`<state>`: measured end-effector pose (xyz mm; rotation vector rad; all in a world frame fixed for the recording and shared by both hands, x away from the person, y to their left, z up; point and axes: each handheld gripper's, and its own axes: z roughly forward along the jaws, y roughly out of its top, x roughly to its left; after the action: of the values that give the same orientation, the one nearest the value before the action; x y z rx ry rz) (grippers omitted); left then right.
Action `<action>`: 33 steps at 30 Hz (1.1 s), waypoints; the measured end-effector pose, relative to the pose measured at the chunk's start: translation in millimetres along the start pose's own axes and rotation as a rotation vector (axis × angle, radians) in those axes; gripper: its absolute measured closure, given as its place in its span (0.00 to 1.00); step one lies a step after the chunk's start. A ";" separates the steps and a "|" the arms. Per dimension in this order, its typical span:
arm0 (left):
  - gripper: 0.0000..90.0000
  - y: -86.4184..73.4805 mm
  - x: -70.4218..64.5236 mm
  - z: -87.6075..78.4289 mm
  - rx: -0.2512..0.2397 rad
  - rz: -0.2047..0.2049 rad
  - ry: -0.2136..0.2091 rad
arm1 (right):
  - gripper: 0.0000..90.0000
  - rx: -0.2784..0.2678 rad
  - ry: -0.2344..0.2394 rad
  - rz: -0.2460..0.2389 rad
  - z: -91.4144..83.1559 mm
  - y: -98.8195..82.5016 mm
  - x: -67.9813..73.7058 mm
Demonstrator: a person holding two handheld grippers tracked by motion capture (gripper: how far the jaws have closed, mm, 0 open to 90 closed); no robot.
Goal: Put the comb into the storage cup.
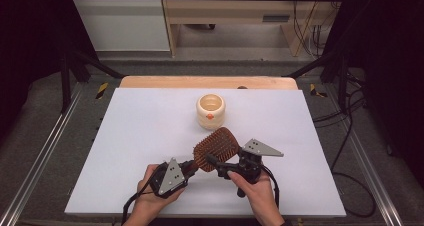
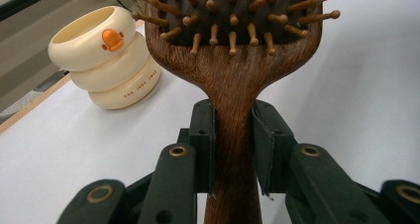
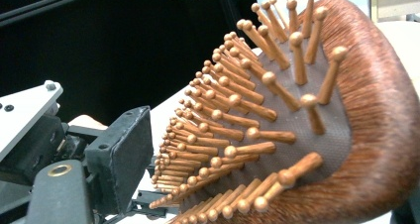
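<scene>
The high view hangs above my side of the counter (image 1: 150, 136) and looks forward and down, far enough back to take in the whole top and the floor beyond its far edge. The camera on my left tongs (image 2: 233, 149) looks along the jaws toward the far end, very near the wooden hairbrush (image 2: 233, 85), with the cream cup (image 2: 106, 60) behind it at left. The camera on my right tongs (image 3: 208, 184) faces leftward, nearly against the bristles. All three views share the hairbrush; the high and left gripper views share the cup.

Left gripper (image 1: 192, 167): jaws clamped, pointing right toward the other. Right gripper (image 1: 214, 162): jaws apart, pointing left, tips nearly meeting it.
</scene>
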<state>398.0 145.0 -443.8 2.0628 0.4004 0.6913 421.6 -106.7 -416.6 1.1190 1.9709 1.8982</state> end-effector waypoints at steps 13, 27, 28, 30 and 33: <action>0.81 -0.9 -0.9 1.3 0.001 0.001 0.003 | 0.27 -0.019 0.002 0.037 -2.6 0.6 -3.2; 0.81 -2.0 -1.4 2.8 0.001 -0.001 0.002 | 0.31 -0.033 0.015 0.076 -3.8 0.5 -6.2; 0.81 -2.2 -1.3 2.8 -0.001 -0.005 0.001 | 0.31 -0.033 0.017 0.082 -3.9 0.6 -6.0; 0.80 -2.4 -1.0 2.5 -0.001 -0.007 0.001 | 0.32 -0.038 0.027 0.099 -4.2 1.0 -5.7; 0.81 -2.4 -1.1 2.5 -0.001 -0.009 0.003 | 0.37 -0.047 0.024 0.095 -4.6 1.4 -5.1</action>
<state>398.7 144.1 -447.2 2.0577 0.4108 0.6889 422.9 -113.5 -416.4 1.2028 1.9068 2.0031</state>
